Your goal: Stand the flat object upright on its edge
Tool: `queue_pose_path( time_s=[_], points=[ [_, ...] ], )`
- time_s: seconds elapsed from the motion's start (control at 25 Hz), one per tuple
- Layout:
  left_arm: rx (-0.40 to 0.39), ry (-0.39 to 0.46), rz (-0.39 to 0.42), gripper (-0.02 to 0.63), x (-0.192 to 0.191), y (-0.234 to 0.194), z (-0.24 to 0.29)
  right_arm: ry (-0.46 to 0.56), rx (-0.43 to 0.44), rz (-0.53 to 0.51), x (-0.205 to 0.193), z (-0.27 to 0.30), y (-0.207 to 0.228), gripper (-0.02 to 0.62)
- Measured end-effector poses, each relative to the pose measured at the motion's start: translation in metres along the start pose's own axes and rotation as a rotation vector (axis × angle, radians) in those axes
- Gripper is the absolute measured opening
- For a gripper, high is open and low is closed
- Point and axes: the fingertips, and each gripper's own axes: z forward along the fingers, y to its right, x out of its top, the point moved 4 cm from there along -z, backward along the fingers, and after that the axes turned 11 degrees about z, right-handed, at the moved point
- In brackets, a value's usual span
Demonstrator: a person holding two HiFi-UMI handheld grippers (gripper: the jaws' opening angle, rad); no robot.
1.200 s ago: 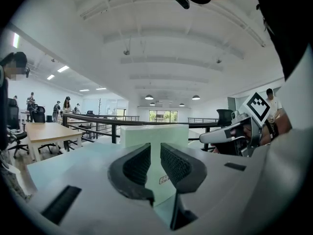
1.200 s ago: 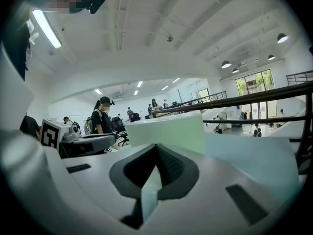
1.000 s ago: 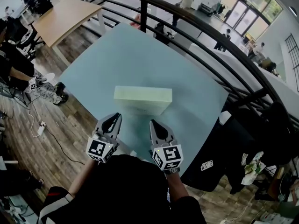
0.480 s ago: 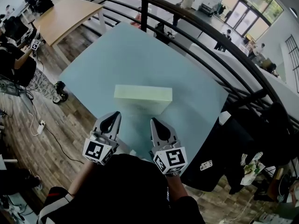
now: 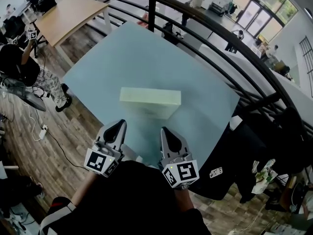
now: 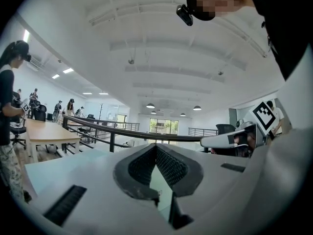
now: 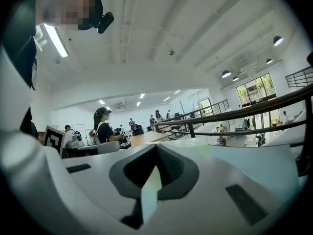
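A pale green flat box (image 5: 149, 103) rests on the light blue table (image 5: 146, 58), near its middle. Its narrow long face points up and its broad face is toward me, so it looks upright on its long edge. My left gripper (image 5: 120, 125) is near the table's front edge, short of the box's left end, shut and empty. My right gripper (image 5: 165, 131) is beside it, short of the box's right end, also shut with nothing held. Both gripper views look along closed jaws, the left gripper (image 6: 156, 148) and right gripper (image 7: 156, 148) aimed over the tabletop.
A black curved railing (image 5: 215, 31) runs behind and to the right of the table. A wooden table (image 5: 63, 16) stands far left, with seated people (image 5: 19, 62) on the wooden floor. A dark bag or chair (image 5: 254, 146) sits off the table's right edge.
Both grippers have drawn back a little toward me, the right one slightly down and to the right. The box has not moved. A person at the far left has shifted.
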Motion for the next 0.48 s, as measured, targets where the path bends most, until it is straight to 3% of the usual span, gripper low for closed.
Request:
queue_pose_path(
  time_s=[0.16,0.32,0.48],
  points=[
    [0.003,0.077,-0.013,0.003,0.008,0.001,-0.001,0.007,0.007,-0.001,-0.002,-0.003,-0.004,0.008],
    [0.001,0.032,-0.043,0.003,0.001,0.005,-0.005,0.009,0.015,-0.010,-0.005,-0.006,-0.011,0.008],
    [-0.003,0.031,0.001,0.003,-0.004,0.008,-0.007,0.013,0.031,-0.026,-0.013,-0.008,-0.020,0.008]
  ],
)
